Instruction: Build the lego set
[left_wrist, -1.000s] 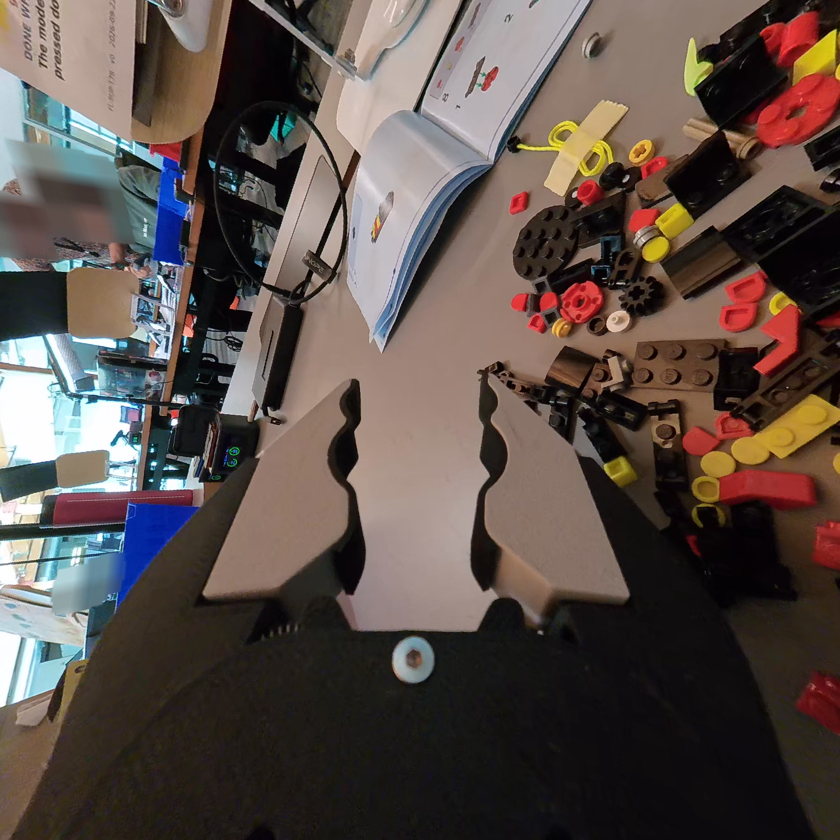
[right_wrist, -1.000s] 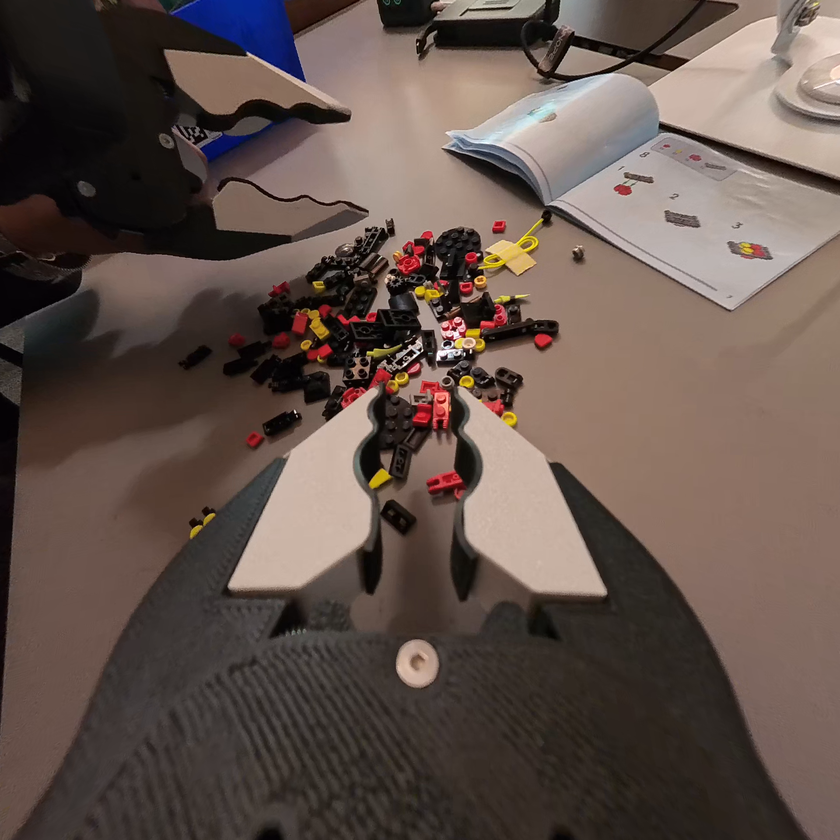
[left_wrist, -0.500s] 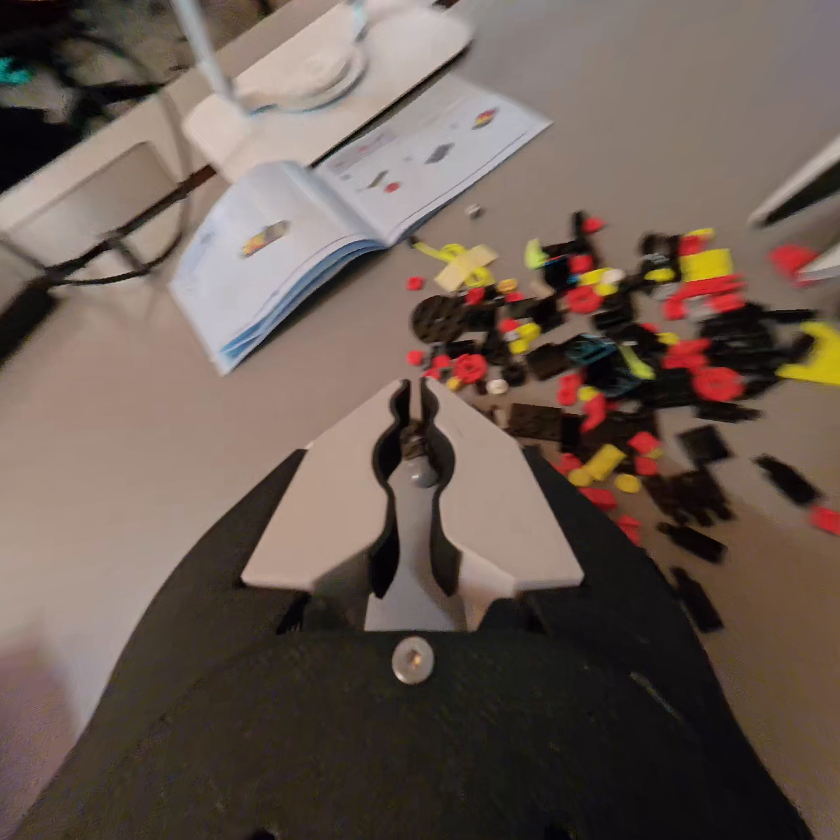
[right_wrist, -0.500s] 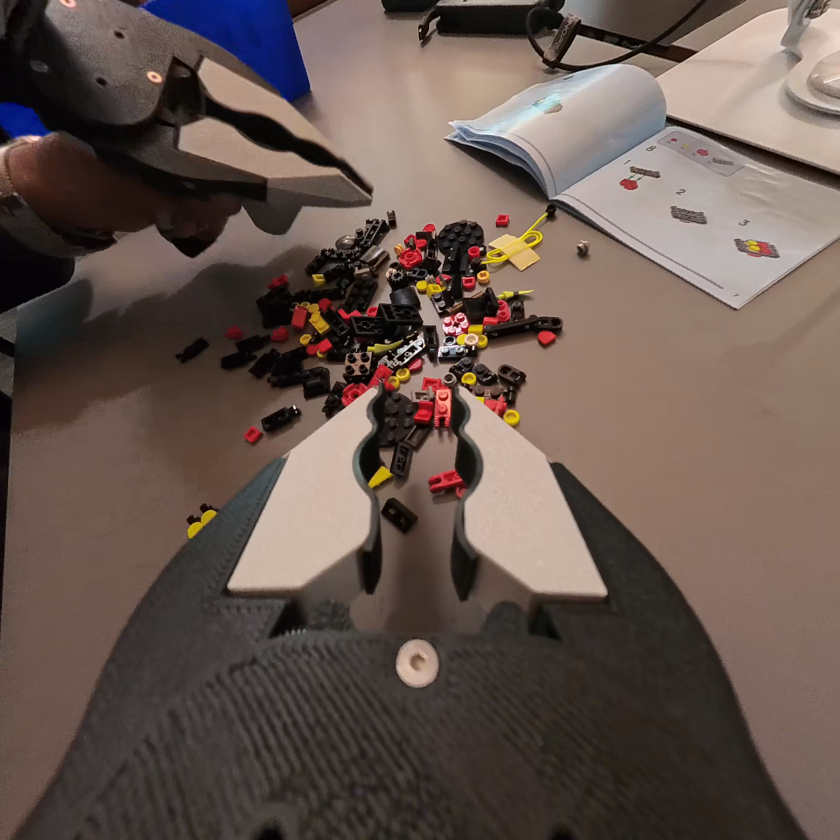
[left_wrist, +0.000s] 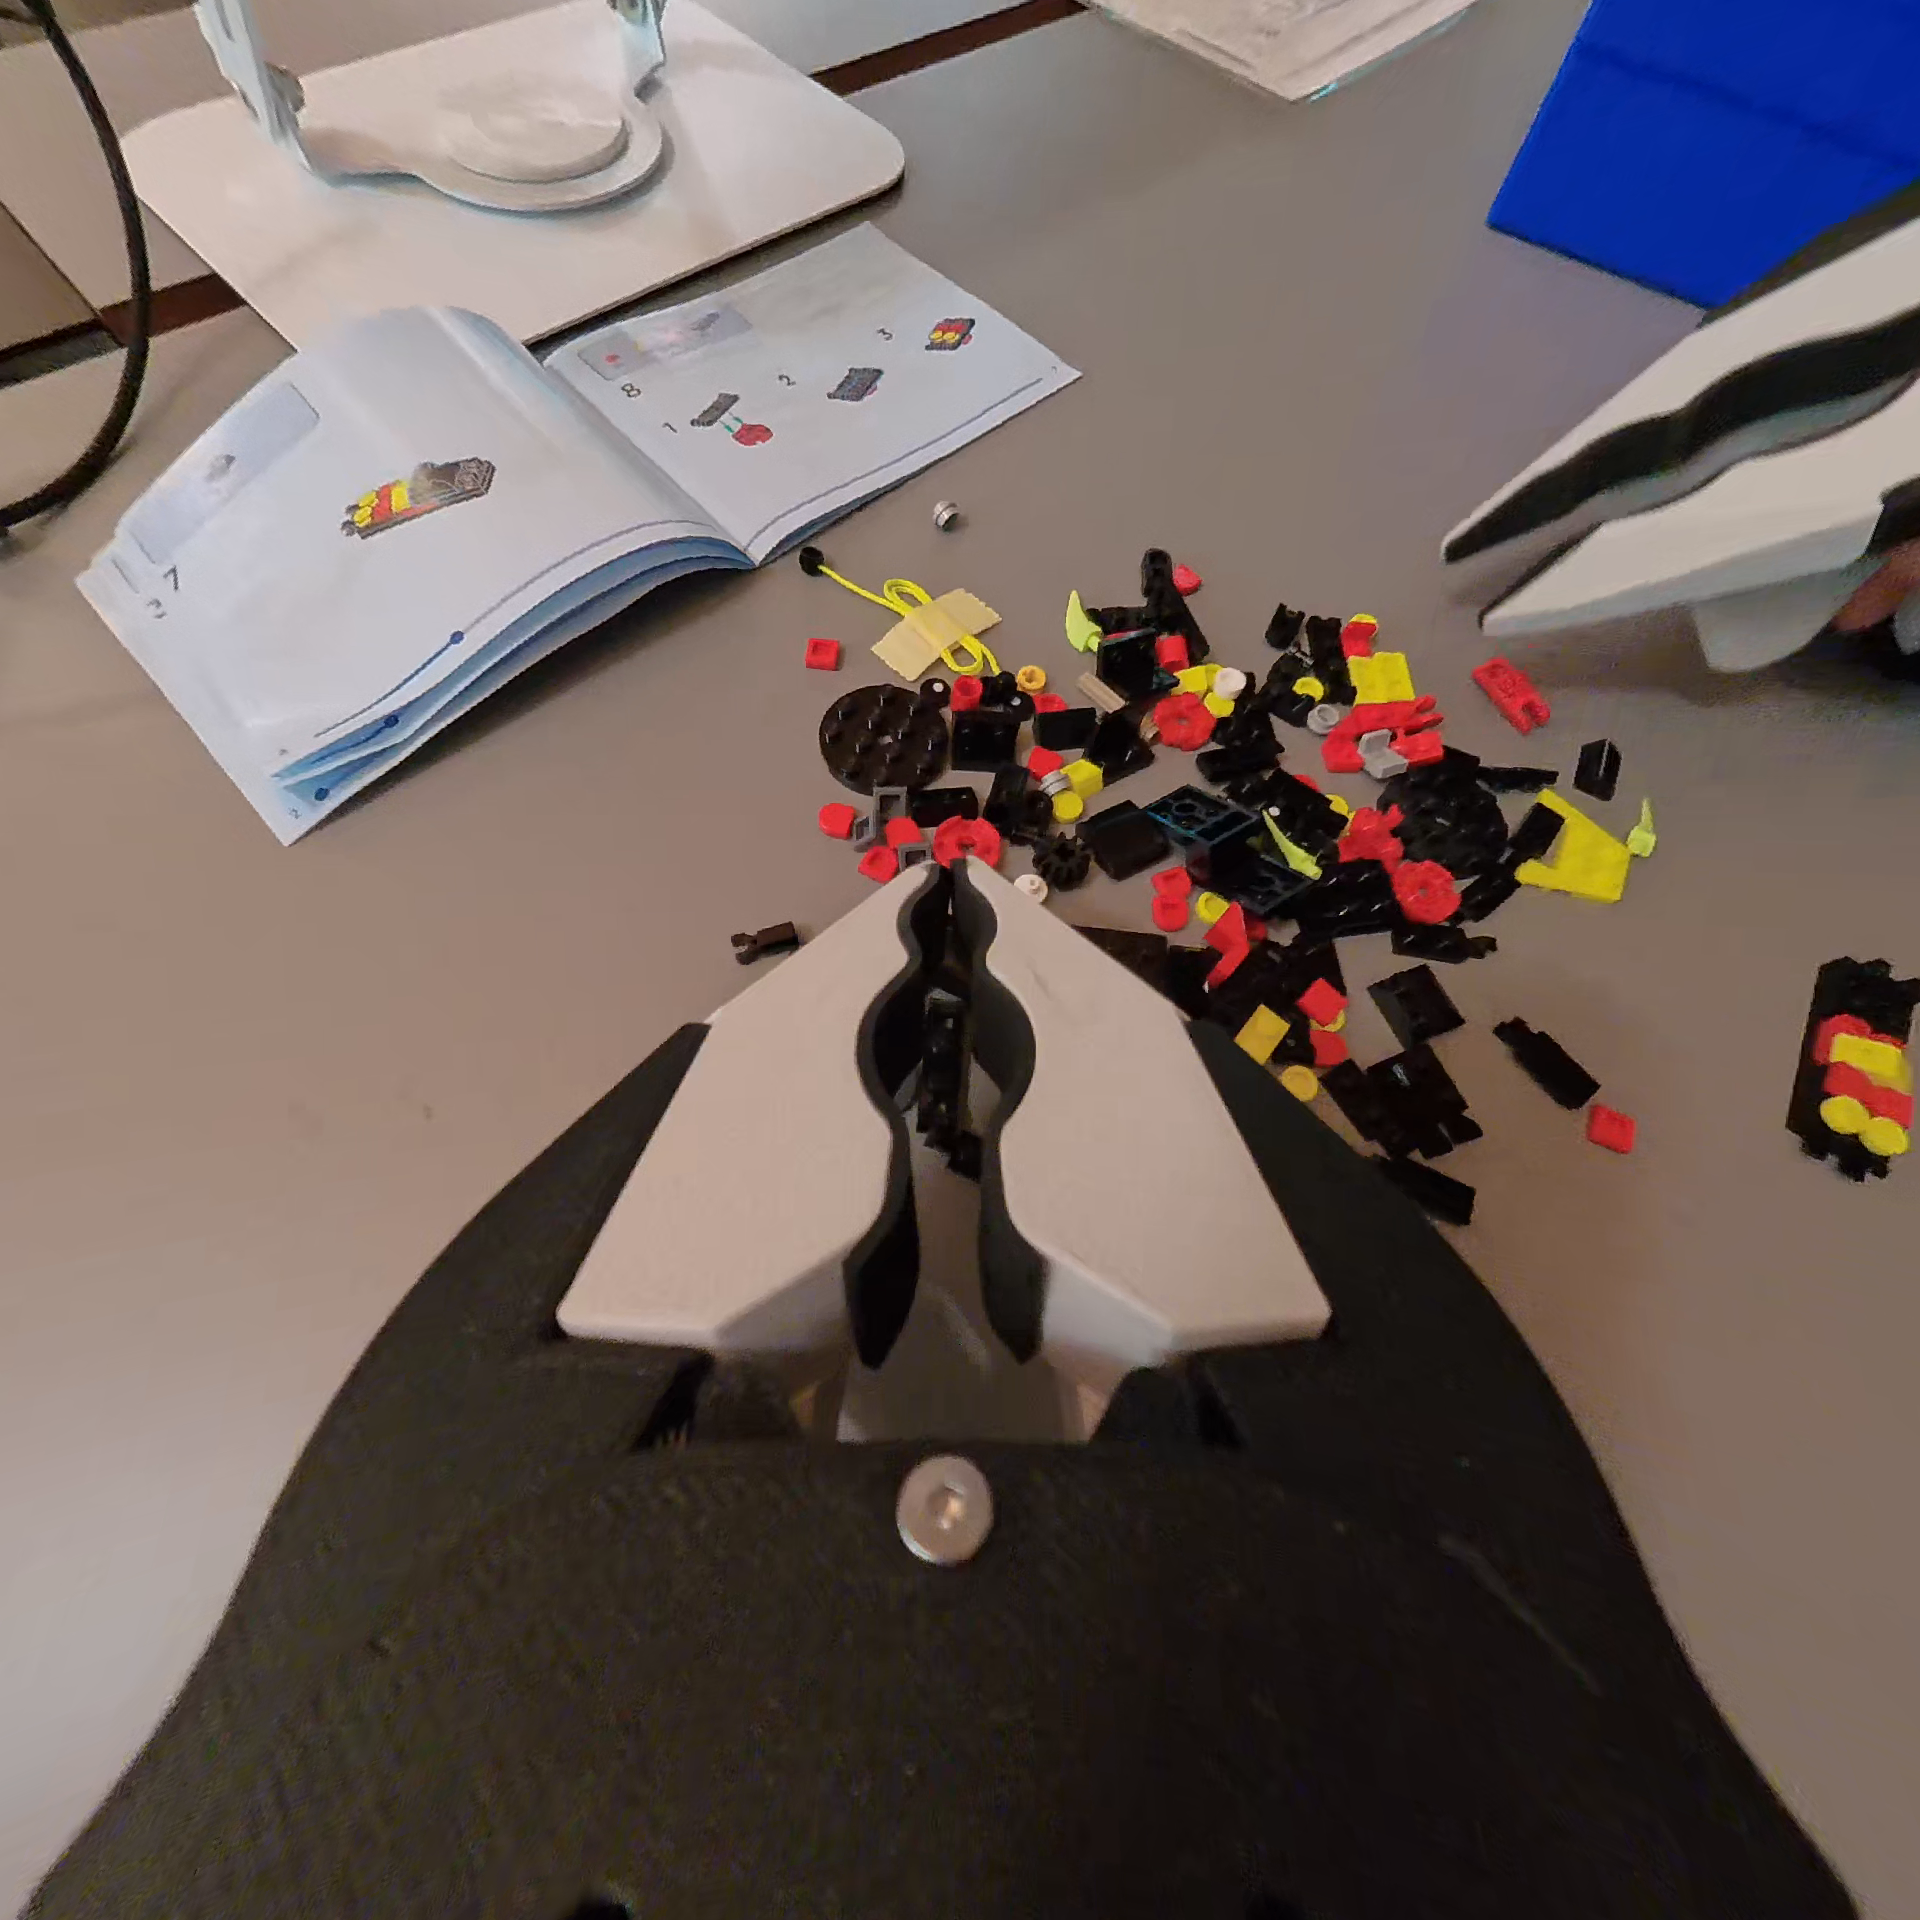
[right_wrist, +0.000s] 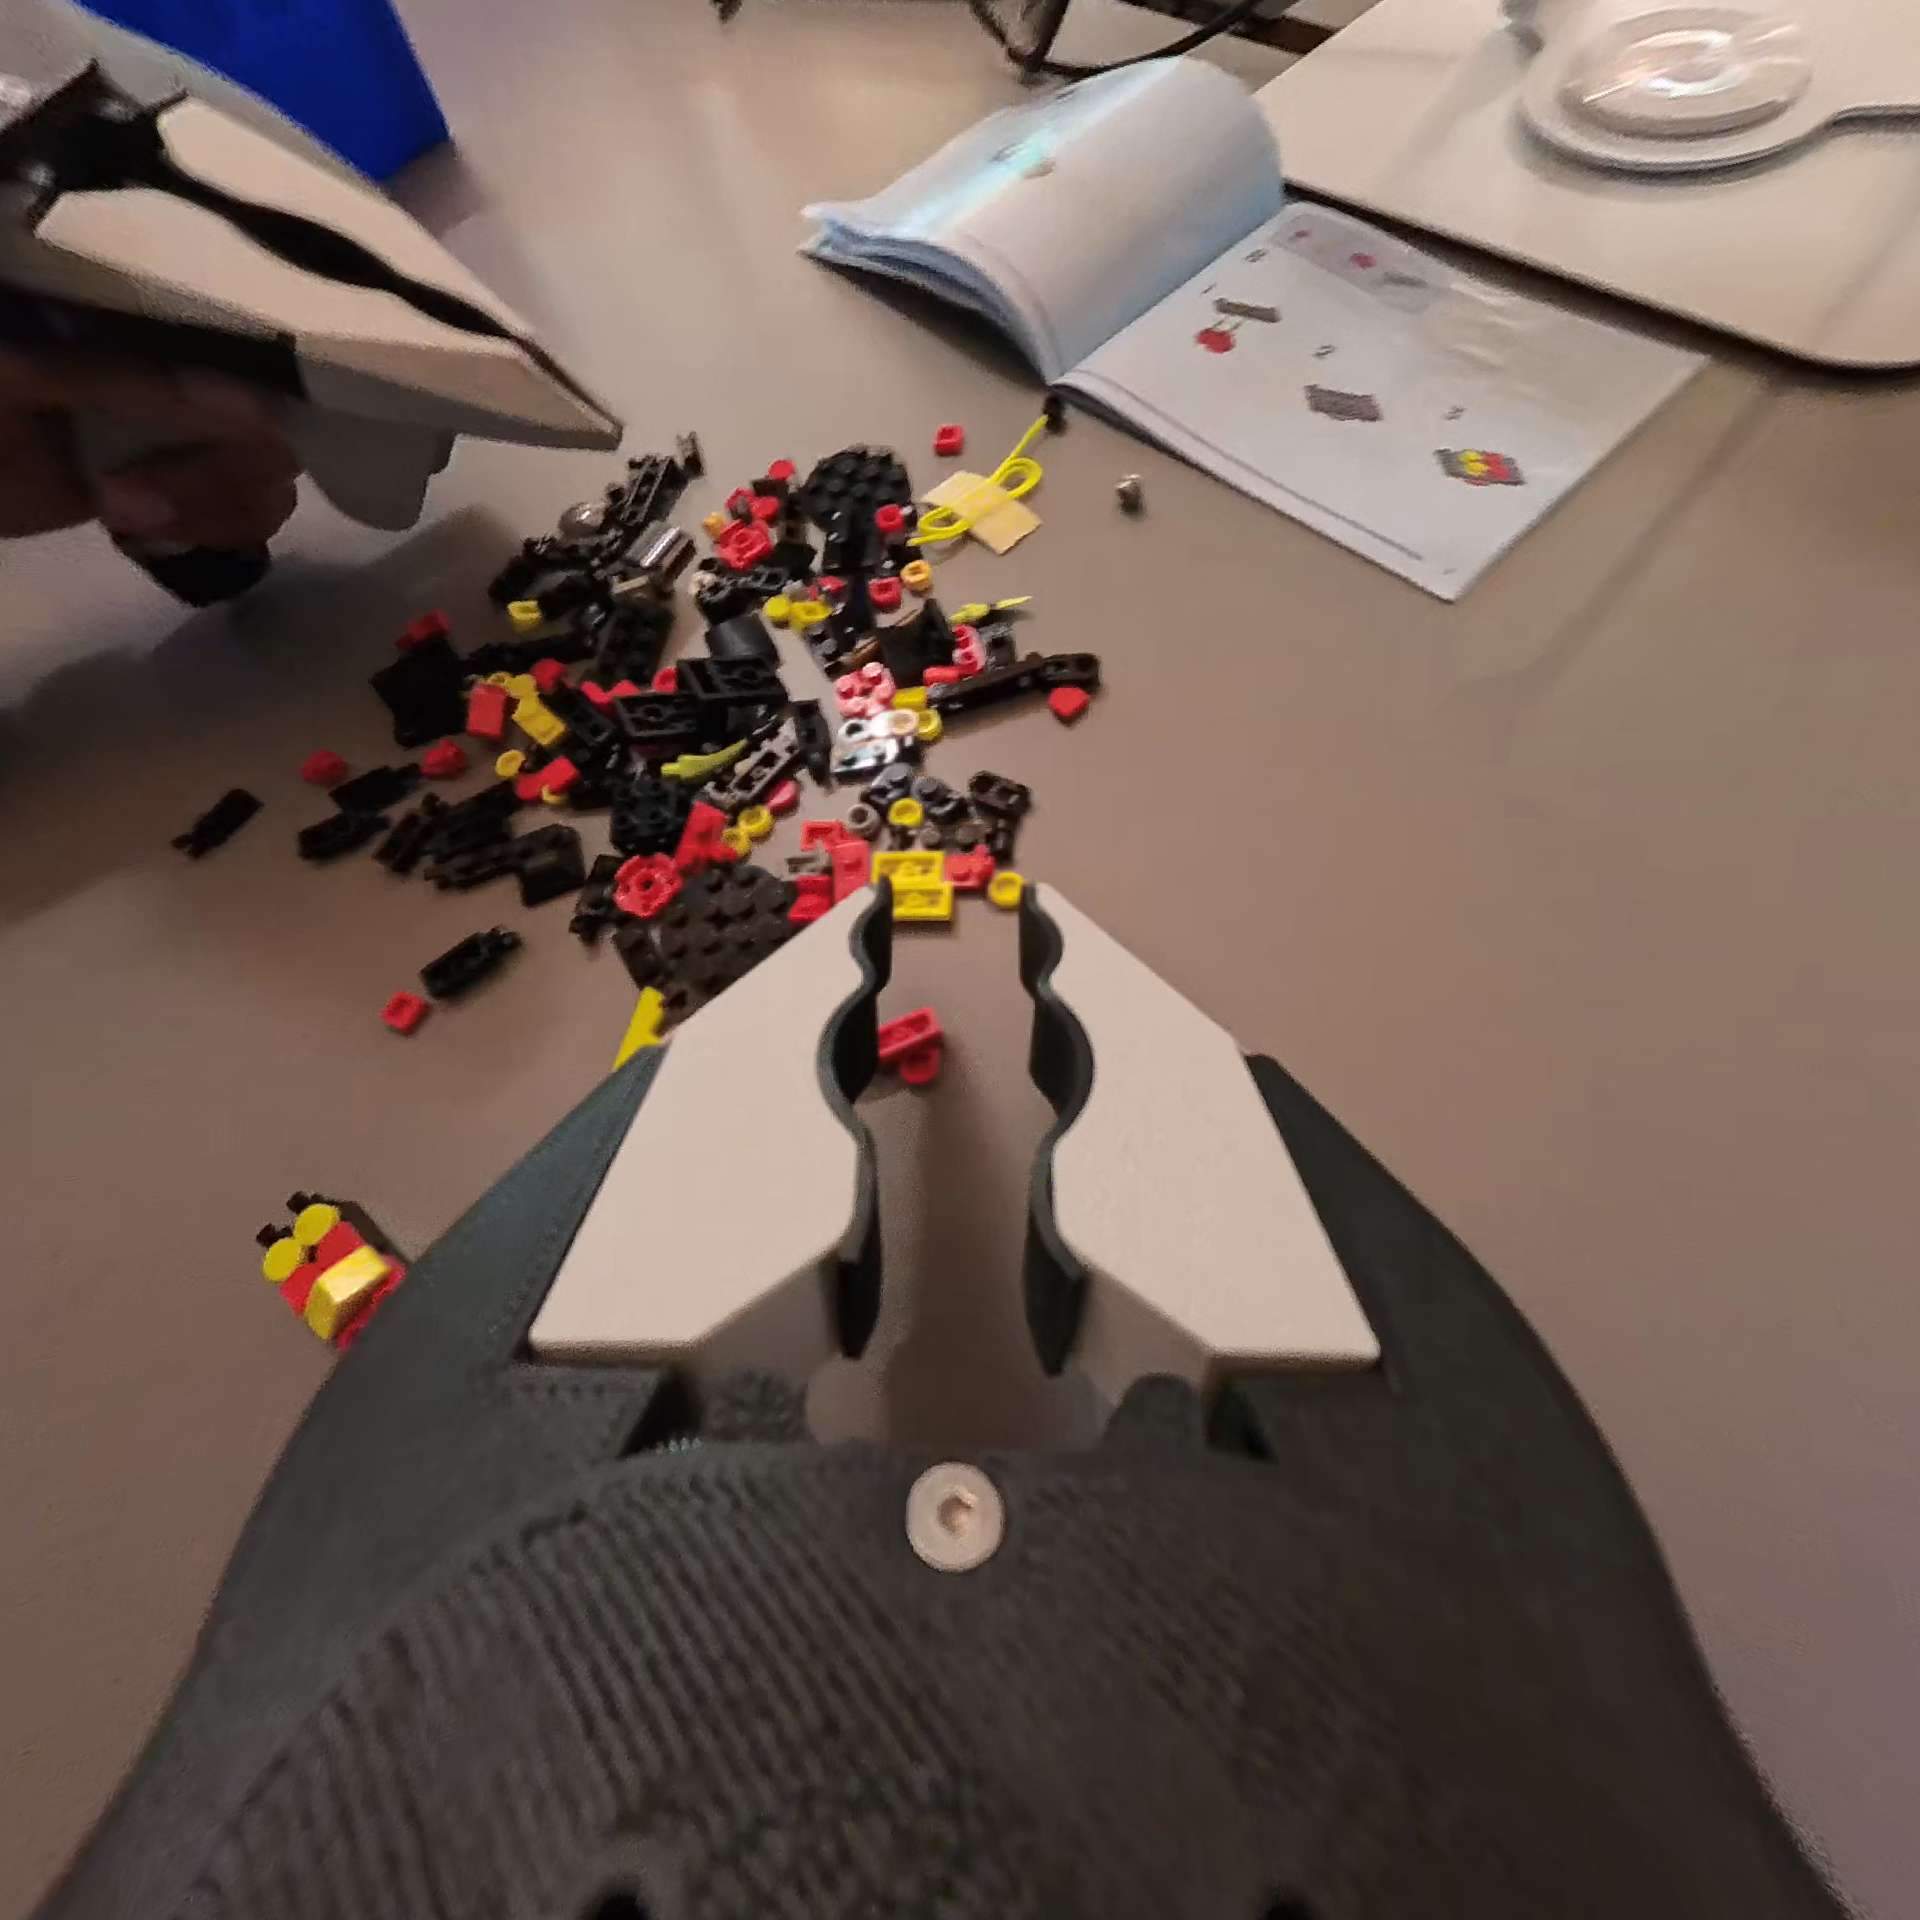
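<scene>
Left wrist view: left gripper (left_wrist: 951, 883) is clamping a black piece (left_wrist: 940, 1049); right gripper (right_wrist: 951, 904), parted and empty, should be lining up squarely over the red clip plate (right_wrist: 909, 1039).

The left gripper (left_wrist: 951, 883) hides the near edge of the brick pile (left_wrist: 1226, 831) at six o'clock, and the dark piece (left_wrist: 943, 1049) caught between its fingers is too shadowed to tell its shape. In the left wrist view the right gripper (left_wrist: 1465, 582) is motion-blurred and cut off at three o'clock, while the small black, red and yellow assembly (left_wrist: 1855, 1070) is clipped by the same edge. In the right wrist view the whole pile (right_wrist: 748, 717) is soft with blur, the black round plate (right_wrist: 717, 925) is partly covered by the right gripper's (right_wrist: 951, 899) left finger (right_wrist: 727, 1143), and the white stand base (right_wrist: 1621, 187) runs off the frame at one o'clock.
</scene>
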